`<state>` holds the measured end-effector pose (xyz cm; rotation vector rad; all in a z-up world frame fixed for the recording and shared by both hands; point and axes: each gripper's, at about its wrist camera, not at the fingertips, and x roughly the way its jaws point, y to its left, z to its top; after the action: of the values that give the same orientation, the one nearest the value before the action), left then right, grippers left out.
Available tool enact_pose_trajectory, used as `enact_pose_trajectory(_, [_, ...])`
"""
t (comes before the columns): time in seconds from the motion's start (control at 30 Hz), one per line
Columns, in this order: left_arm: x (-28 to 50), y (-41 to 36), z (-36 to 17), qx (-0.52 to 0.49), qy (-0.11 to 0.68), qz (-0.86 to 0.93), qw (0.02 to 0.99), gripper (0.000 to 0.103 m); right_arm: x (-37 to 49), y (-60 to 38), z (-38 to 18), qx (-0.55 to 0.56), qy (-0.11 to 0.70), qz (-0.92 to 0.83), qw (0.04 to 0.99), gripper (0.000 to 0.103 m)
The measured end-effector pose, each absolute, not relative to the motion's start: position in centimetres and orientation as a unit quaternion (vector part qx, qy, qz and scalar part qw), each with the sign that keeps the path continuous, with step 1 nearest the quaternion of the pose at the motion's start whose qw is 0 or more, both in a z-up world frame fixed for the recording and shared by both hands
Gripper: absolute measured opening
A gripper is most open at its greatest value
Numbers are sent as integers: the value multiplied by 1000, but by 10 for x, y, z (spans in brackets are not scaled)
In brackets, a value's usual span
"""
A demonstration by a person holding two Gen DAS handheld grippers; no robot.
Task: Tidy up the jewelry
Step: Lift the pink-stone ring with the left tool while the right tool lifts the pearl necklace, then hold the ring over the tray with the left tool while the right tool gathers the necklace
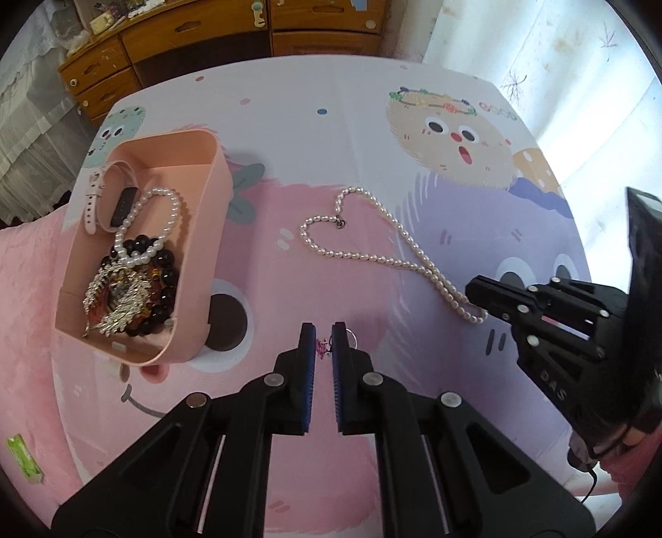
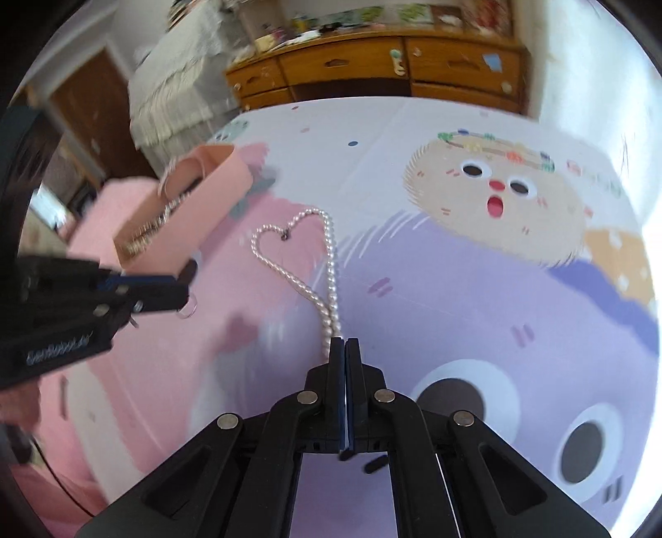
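Note:
A pearl necklace point(image 1: 372, 244) lies in a long loop on the cartoon-print tablecloth point(image 1: 331, 136). My right gripper point(image 2: 344, 340) is shut on its near end; it also shows in the left wrist view point(image 1: 476, 294). My left gripper point(image 1: 324, 331) stands slightly open over a small pink-and-silver ring trinket point(image 1: 327, 345) on the cloth, not gripping it. A pink box point(image 1: 198, 231) at the left holds a white watch point(image 1: 107, 194), a pearl bracelet, dark beads and a silver piece. The box also shows in the right wrist view point(image 2: 198, 207).
A wooden dresser point(image 1: 198, 37) stands beyond the table's far edge. A small green packet point(image 1: 25, 459) lies at the near left. A white curtain hangs at the right.

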<state>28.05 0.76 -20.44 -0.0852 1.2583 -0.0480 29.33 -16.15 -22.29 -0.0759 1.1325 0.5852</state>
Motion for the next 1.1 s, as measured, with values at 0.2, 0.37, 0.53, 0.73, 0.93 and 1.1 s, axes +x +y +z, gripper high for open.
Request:
enact_pose_trajectory(0.2, [256,28,-180,-51,571,-23,819,5,296,-151,-229,-45,542,265,796,0])
enact_pose_trajectory(0.37, [240,50,-169,-49,561,-21,826,5,295,-144,-229,-64,545,234,803,2])
enact_pose_trajectory(0.53, [228,82,-162,-58,556,-25,829,5,294,-130,-231,-69,564,216,794,16])
enact_pose_trajectory(0.73, [223,125,-154,-61,548,-28,834,5,290,-112,-230,-84,566,161,804,23])
enact_pose_trajectory(0.93, [220,170,-151,-69,545,-32,835,5,300,-96,-231,-88,569,109,811,23])
enact_pose_trajectory(1.1, [220,201,-153,-65,547,-35,834,5,323,-77,-231,-67,570,102,813,9])
